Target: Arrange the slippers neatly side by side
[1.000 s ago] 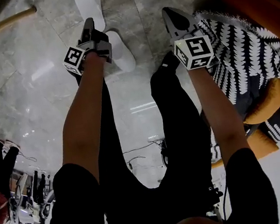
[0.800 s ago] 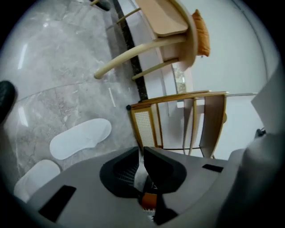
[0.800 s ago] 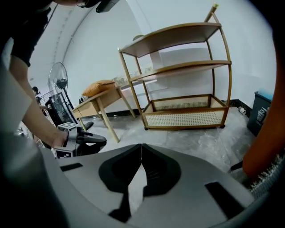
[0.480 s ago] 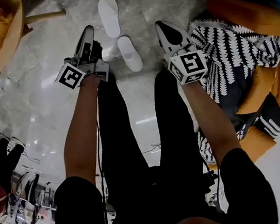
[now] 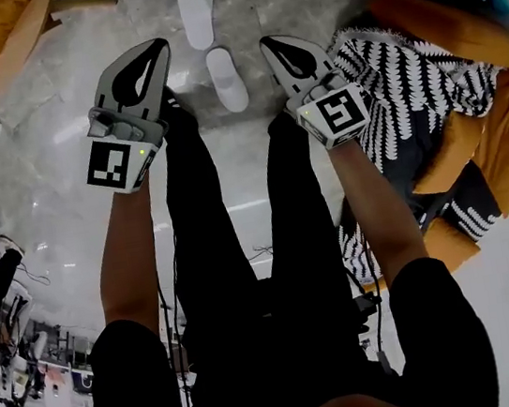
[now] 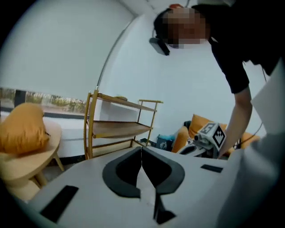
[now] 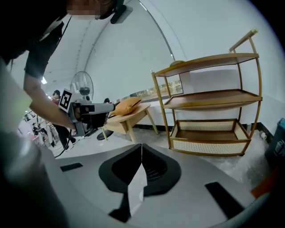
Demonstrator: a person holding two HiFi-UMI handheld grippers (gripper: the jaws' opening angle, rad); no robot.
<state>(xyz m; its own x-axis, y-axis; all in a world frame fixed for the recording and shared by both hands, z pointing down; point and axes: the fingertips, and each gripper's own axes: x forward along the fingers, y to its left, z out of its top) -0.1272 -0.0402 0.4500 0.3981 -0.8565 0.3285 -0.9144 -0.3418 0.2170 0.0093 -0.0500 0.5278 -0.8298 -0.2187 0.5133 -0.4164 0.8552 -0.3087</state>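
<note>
**Clerk:** Item one, head view. What is changing?

**Me:** Both my claws are coming up off the floor [image 5: 51,171]. A second ago my left claw [image 5: 158,47] was standing wide open, low beside the near slipper [image 5: 227,79]. Now it is raised clear of that slipper, and its jaws have just been closing with nothing between them. My right claw [image 5: 266,45] is rising too, closed the whole while. The far slipper [image 5: 197,12] is lying on the floor ahead of the near one and a little to the left. The two are staggered and apart.

**Clerk:** What is that meaning for the task?

**Me:** By my judgement, I am letting go of the pair. Both slippers are lying free and near each other, though not yet level side by side.

**Clerk:** Item two, left gripper view?

**Me:** Left claw [image 6: 141,153]: the pads are meeting in one seam and gripping nothing. It is facing a wooden rack [image 6: 120,127], and no slipper is showing.

**Clerk:** Item three, right gripper view?

**Me:** Right claw [image 7: 141,149]: the jaws are pressing together, empty. No slipper is showing there either.
</note>
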